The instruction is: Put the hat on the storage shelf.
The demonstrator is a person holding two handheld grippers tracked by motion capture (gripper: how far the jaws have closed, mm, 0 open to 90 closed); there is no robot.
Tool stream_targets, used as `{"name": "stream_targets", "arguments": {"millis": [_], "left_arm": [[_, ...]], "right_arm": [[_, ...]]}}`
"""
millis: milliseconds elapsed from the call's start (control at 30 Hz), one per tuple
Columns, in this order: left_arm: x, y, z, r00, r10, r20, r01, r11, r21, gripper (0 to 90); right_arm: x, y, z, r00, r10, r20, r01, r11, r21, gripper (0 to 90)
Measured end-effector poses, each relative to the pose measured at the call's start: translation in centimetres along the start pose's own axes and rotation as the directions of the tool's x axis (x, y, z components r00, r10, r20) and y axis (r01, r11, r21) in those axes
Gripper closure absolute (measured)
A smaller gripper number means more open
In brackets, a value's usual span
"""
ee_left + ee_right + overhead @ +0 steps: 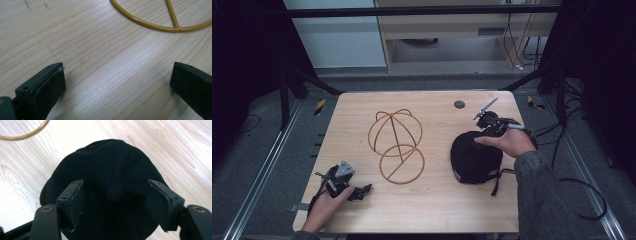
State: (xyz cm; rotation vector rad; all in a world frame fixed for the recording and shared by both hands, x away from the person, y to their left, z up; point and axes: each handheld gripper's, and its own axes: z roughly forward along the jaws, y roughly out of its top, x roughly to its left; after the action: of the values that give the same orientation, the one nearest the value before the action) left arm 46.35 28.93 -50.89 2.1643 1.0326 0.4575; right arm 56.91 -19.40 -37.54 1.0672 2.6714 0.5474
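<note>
A black cap [474, 156] lies on the right half of the wooden table [427, 210]. My right gripper [488, 123] hovers at its far edge, held by a hand. In the right gripper view the cap [110, 165] sits under the jaws, and the right gripper [115, 196] is open around the cap's top button without closing on it. A gold wire hat stand [396, 145] rests at the table's middle. My left gripper [360, 190] lies low at the front left, open; in the left gripper view its jaws [117, 82] stand wide apart over bare wood, short of the stand's ring [160, 25].
A small dark round disc [459, 104] sits near the table's far edge. Cables trail off the right side by the right gripper. Metal rails run along both sides of the table on the grey floor.
</note>
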Motion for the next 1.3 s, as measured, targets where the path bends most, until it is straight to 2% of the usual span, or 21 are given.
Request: {"name": "stream_targets", "arguments": {"millis": [200, 333, 433, 500, 533, 633, 833, 1300], "left_arm": [[0.0, 0.0, 0.0, 1.0, 0.0, 0.0, 0.0, 1.0, 0.0, 0.0], [0.0, 0.0, 0.0, 1.0, 0.0, 0.0, 0.0, 1.0, 0.0, 0.0], [0.0, 0.0, 0.0, 1.0, 0.0, 0.0, 0.0, 1.0, 0.0, 0.0], [0.0, 0.0, 0.0, 1.0, 0.0, 0.0, 0.0, 1.0, 0.0, 0.0], [0.0, 0.0, 0.0, 1.0, 0.0, 0.0, 0.0, 1.0, 0.0, 0.0], [0.0, 0.0, 0.0, 1.0, 0.0, 0.0, 0.0, 1.0, 0.0, 0.0], [0.0, 0.0, 0.0, 1.0, 0.0, 0.0, 0.0, 1.0, 0.0, 0.0], [0.0, 0.0, 0.0, 1.0, 0.0, 0.0, 0.0, 1.0, 0.0, 0.0]], "right_arm": [[0.1, 0.2, 0.7, 0.9996, -0.027, 0.0, 0.027, 0.999, 0.037, 40.1], [0.1, 0.3, 0.9, 0.9995, -0.03, -0.004, 0.03, 0.999, 0.036, 44.5], [0.1, 0.3, 1.0, 0.9994, -0.032, -0.013, 0.033, 0.998, 0.045, 53.5], [0.1, 0.3, 1.0, 0.999, -0.041, -0.016, 0.042, 0.998, 0.045, 56.0], [0.0, 0.3, 1.1, 0.9988, -0.045, -0.02, 0.045, 0.998, 0.046, 62.8], [0.0, 0.2, 1.3, 0.9985, -0.048, -0.025, 0.049, 0.997, 0.054, 67.6], [0.1, 0.3, 1.3, 0.9984, -0.049, -0.03, 0.051, 0.997, 0.06, 71.0], [0.1, 0.2, 1.0, 0.9984, -0.049, -0.029, 0.051, 0.996, 0.075, 72.6]]}}
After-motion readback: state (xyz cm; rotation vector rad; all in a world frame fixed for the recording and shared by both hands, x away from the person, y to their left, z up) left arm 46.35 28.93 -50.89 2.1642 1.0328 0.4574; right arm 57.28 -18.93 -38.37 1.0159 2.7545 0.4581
